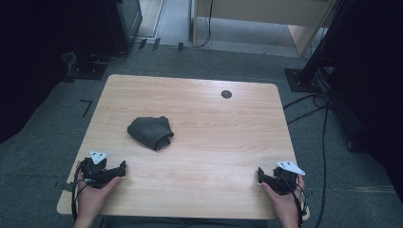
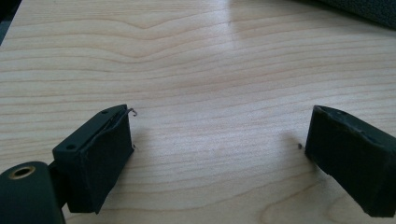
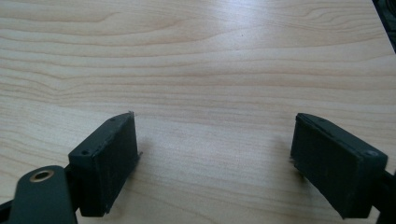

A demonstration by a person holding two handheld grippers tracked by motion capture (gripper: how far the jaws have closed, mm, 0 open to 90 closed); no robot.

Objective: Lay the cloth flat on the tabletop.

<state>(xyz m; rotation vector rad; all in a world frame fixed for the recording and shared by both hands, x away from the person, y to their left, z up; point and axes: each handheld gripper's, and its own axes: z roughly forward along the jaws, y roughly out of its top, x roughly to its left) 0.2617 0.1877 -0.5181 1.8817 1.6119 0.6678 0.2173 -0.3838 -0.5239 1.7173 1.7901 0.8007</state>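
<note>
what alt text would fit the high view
A crumpled dark grey cloth lies left of centre on a light wooden table. At the near edge, a person's hands hold the left gripper and right gripper, both open and empty.

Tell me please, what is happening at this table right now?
A person sits at a wooden table with a two-jaw gripper in each hand. The left gripper and the right gripper rest near the front corners, both with jaws open and nothing between them. A crumpled dark grey cloth lies alone toward the middle of the table, nearer the left gripper, and neither gripper touches it. A small dark round spot sits near the far edge. Handling of the cloth has not begun.
</note>
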